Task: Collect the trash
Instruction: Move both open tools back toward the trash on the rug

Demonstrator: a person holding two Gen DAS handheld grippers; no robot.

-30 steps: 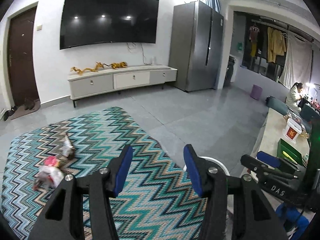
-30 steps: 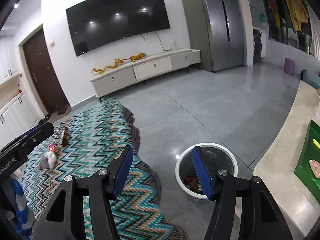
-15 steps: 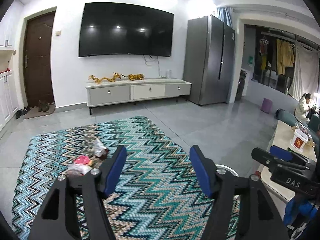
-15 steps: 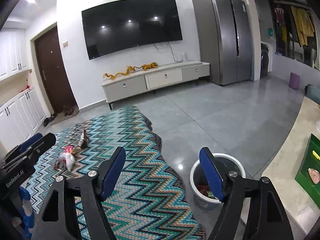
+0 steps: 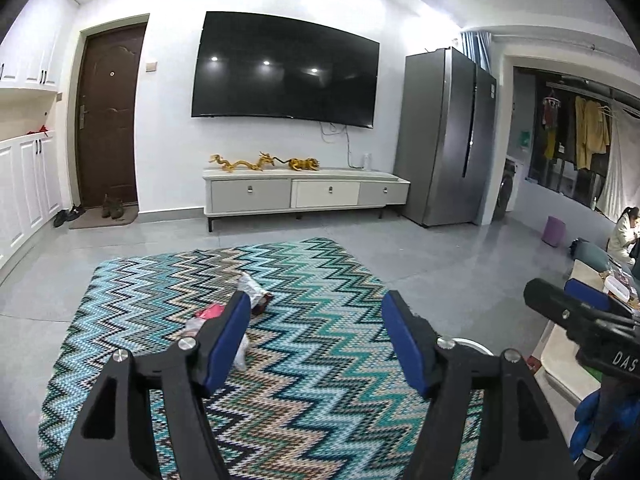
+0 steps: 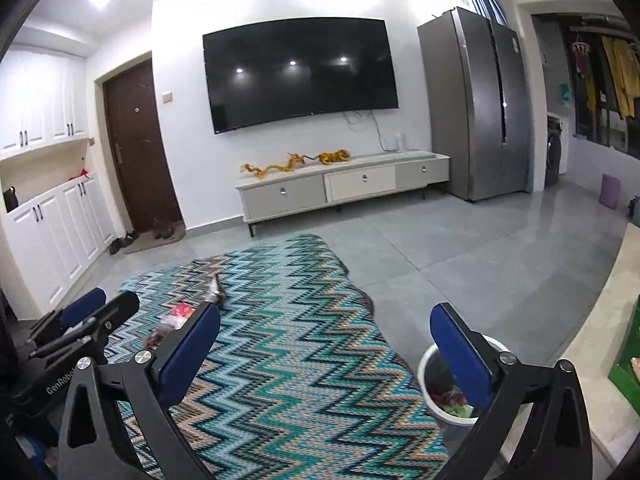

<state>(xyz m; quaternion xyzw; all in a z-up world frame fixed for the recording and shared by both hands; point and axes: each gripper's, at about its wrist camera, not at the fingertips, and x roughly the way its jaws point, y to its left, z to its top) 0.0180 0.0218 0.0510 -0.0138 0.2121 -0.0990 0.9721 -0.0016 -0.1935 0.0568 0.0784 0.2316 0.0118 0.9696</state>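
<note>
Both the left gripper point(image 5: 316, 340) and the right gripper point(image 6: 326, 356) are hanging wide apart and holding nothing above the zigzag rug point(image 5: 320, 364). Crumpled wrappers point(image 5: 256, 290) are lying together on the rug's left part, while the white trash bin point(image 6: 430, 364) is standing on grey tiles just off its right edge.

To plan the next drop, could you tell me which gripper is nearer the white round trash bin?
Right. The right gripper hangs just beside the white round trash bin; the left gripper is farther off over the zigzag rug.
</note>
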